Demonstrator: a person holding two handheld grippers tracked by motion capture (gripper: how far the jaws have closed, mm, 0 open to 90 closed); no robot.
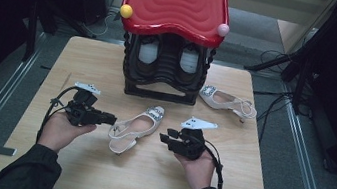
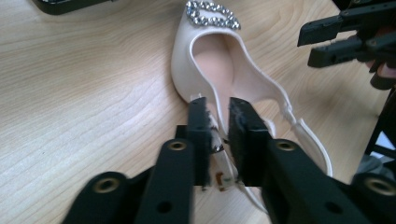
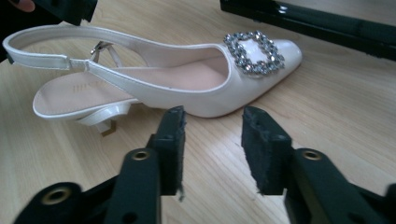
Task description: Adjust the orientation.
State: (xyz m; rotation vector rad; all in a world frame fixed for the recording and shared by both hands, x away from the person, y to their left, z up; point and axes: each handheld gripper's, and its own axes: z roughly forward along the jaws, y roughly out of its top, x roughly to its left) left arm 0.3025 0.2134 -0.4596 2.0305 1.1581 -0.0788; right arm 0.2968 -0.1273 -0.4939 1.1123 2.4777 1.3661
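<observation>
A: where's the near shoe?
B: just in front of the rack, mid-table. left gripper pinches its side wall; right gripper half-spread beside it, nothing between.

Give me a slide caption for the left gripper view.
Left gripper closing on the side edge of a white slingback shoe lying on the wooden table.
</observation>
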